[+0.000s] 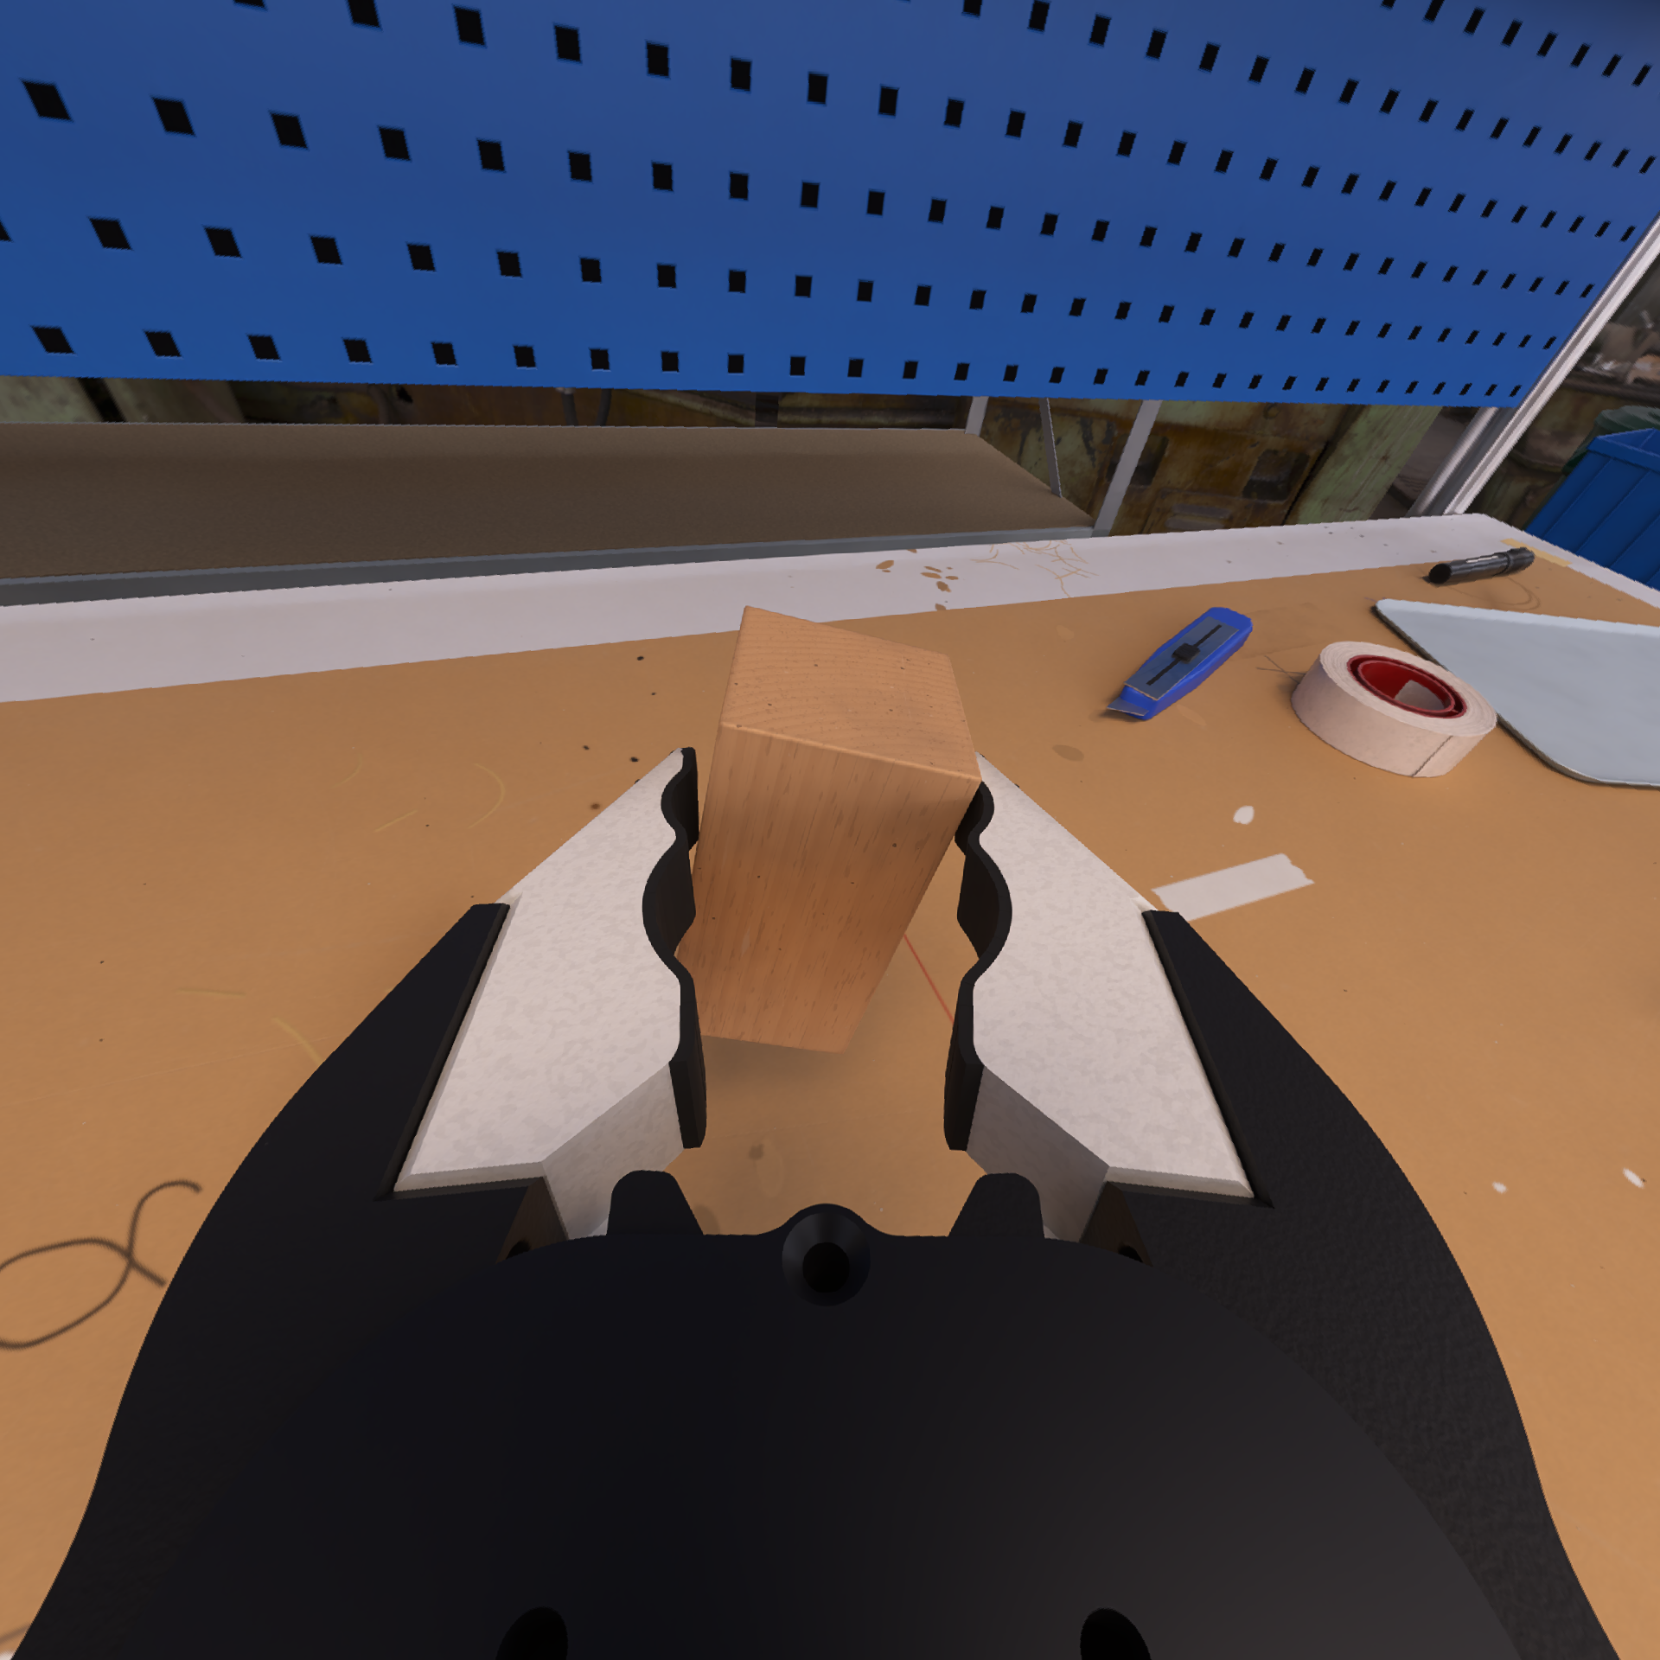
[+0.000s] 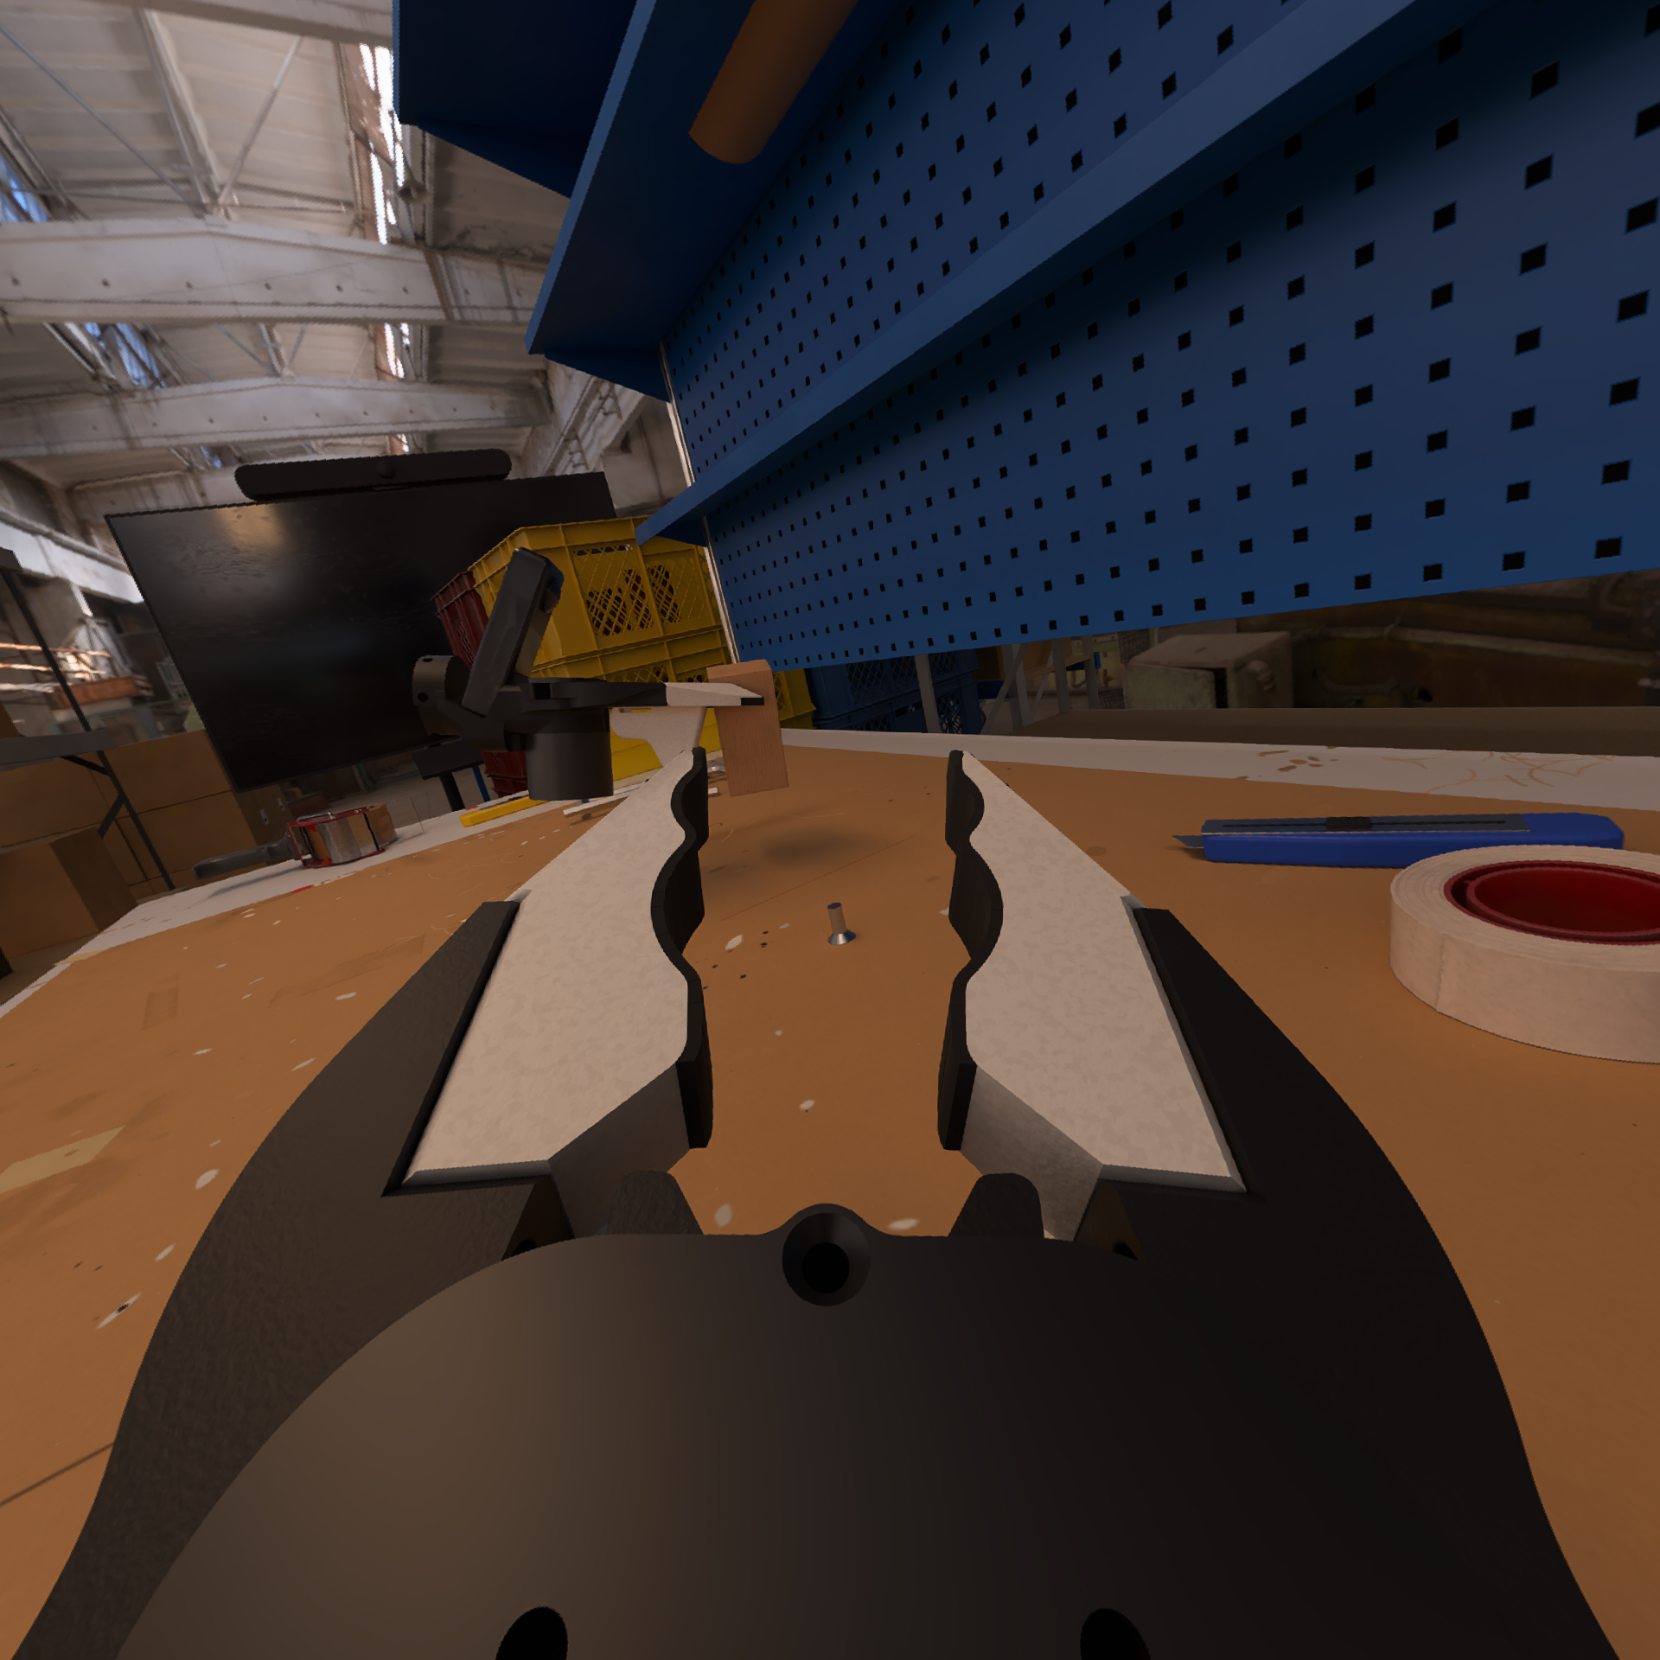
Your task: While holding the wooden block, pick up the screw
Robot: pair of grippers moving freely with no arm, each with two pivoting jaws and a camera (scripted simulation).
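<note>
My left gripper [image 1: 831, 772] is shut on a tall light wooden block [image 1: 822, 835] and holds it tilted above the brown bench top. In the right wrist view the left gripper [image 2: 719, 710] shows farther off with the block [image 2: 753, 729] in the air and a shadow below it. A small metal screw [image 2: 837, 923] stands head-down on the bench. My right gripper [image 2: 825, 772] is open and empty, low over the bench, with the screw ahead between the lines of its fingers.
A blue utility knife [image 2: 1410, 837] and a roll of masking tape [image 2: 1527, 952] lie to the right; both show in the left wrist view, knife [image 1: 1181, 663], tape [image 1: 1392, 708]. A black marker [image 1: 1480, 566] and a pale sheet [image 1: 1554, 683] lie far right. A blue pegboard [image 2: 1258, 404] stands behind.
</note>
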